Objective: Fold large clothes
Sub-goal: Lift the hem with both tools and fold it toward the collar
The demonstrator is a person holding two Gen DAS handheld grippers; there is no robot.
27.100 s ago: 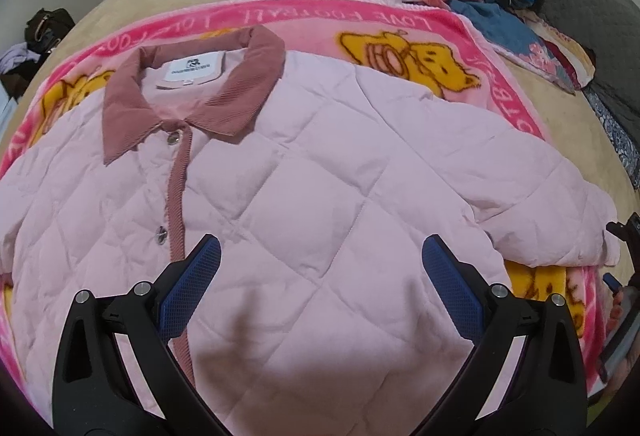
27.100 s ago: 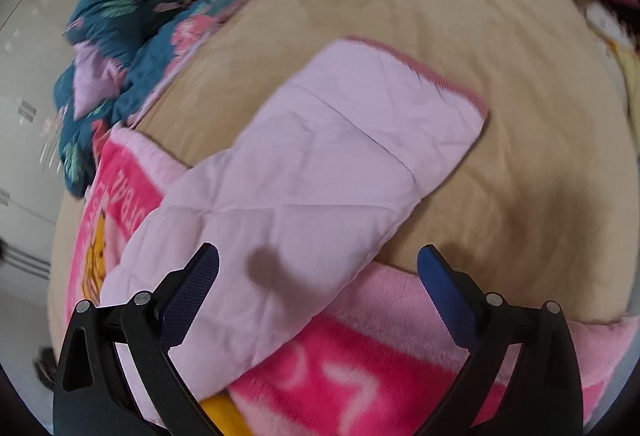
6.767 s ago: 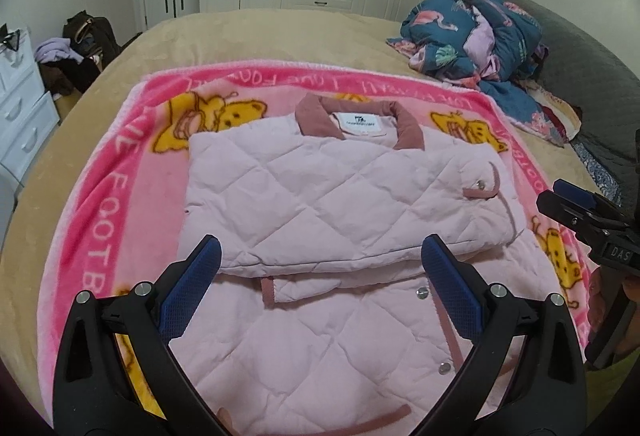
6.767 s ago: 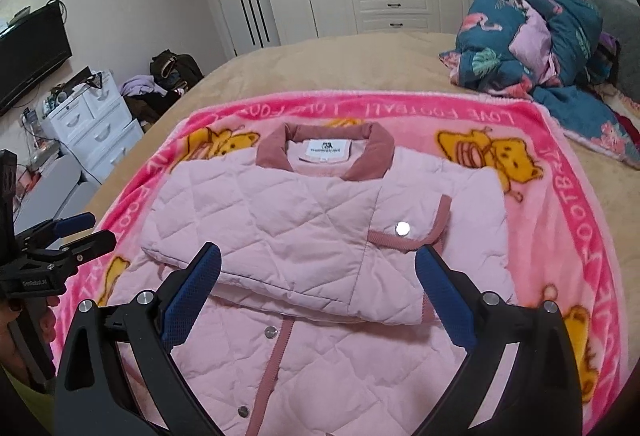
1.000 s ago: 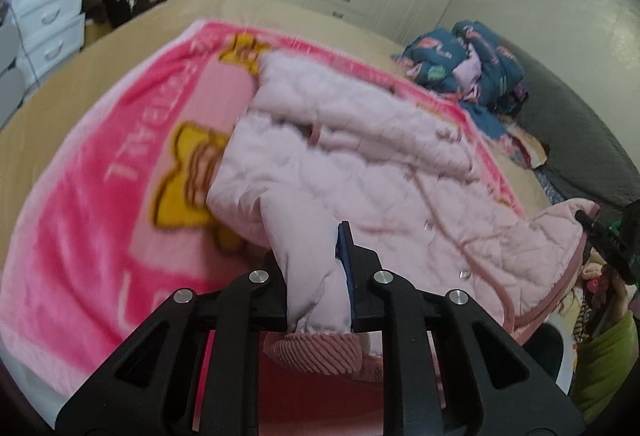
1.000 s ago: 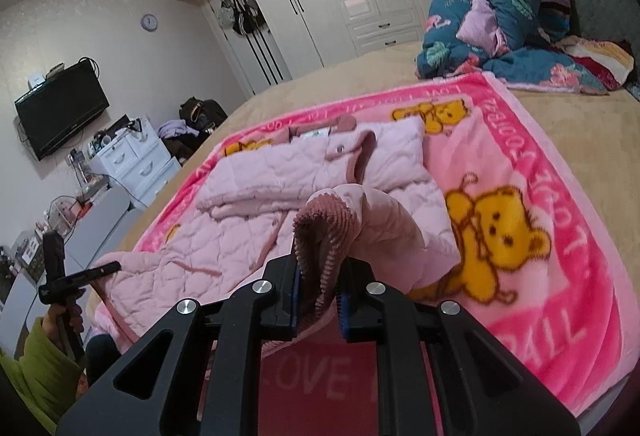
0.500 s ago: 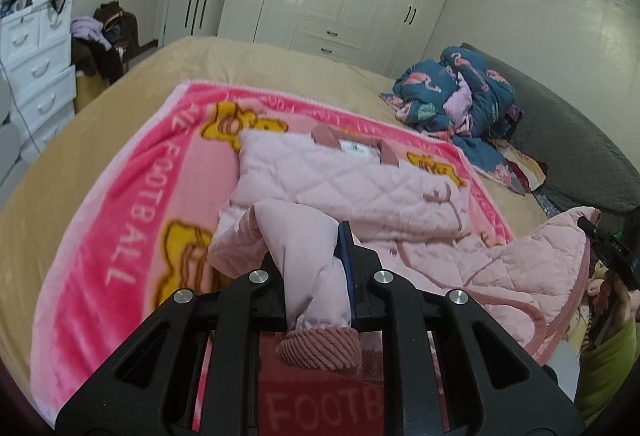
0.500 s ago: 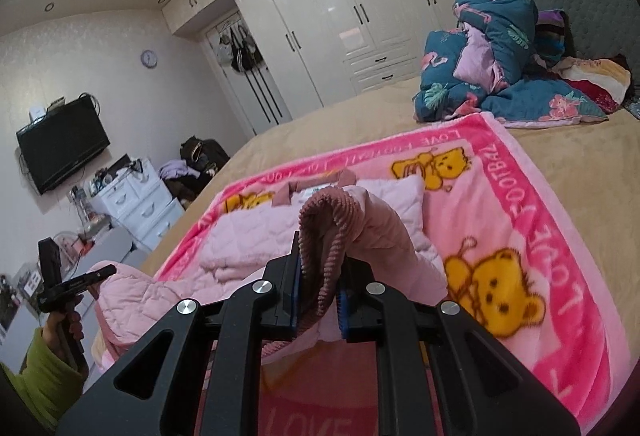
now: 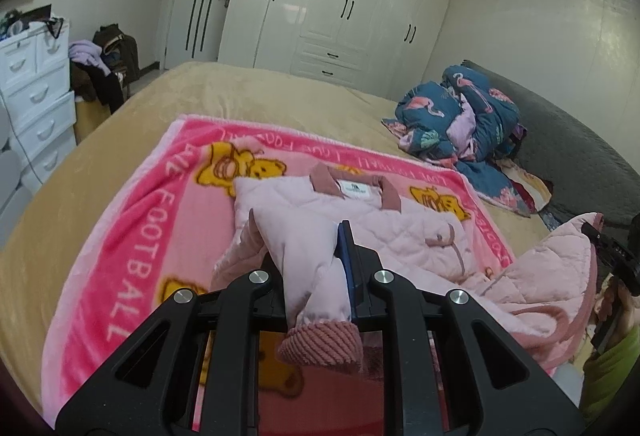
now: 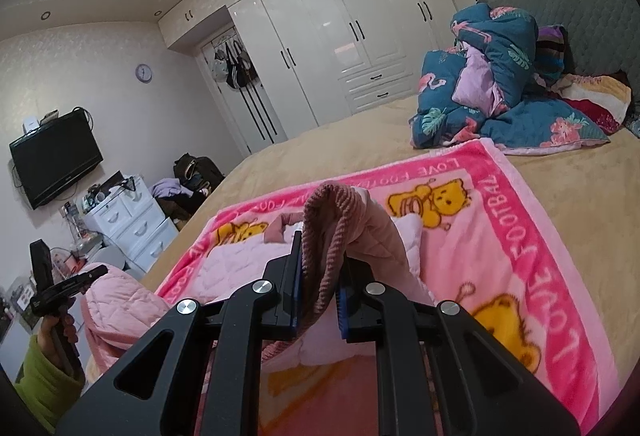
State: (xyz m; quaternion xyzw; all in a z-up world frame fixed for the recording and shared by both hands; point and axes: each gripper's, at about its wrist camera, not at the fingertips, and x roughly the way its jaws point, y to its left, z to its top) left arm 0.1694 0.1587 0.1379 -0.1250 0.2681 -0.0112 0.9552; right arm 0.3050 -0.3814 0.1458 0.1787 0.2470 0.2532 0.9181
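Both corners of the jacket's hem (image 9: 320, 346) have risen off the pink blanket (image 9: 132, 268); your left claw (image 9: 316, 276) and right claw (image 10: 320, 300) each pinch one, so the lower half can fold forward onto the collar (image 9: 356, 187) ahead.

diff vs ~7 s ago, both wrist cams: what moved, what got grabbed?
Both grippers, open then, are now shut on the pink jacket's bottom hem: left gripper at one corner, right gripper at the other. That edge is lifted off the pink blanket. Collar end, blanket and blue quilt unchanged.
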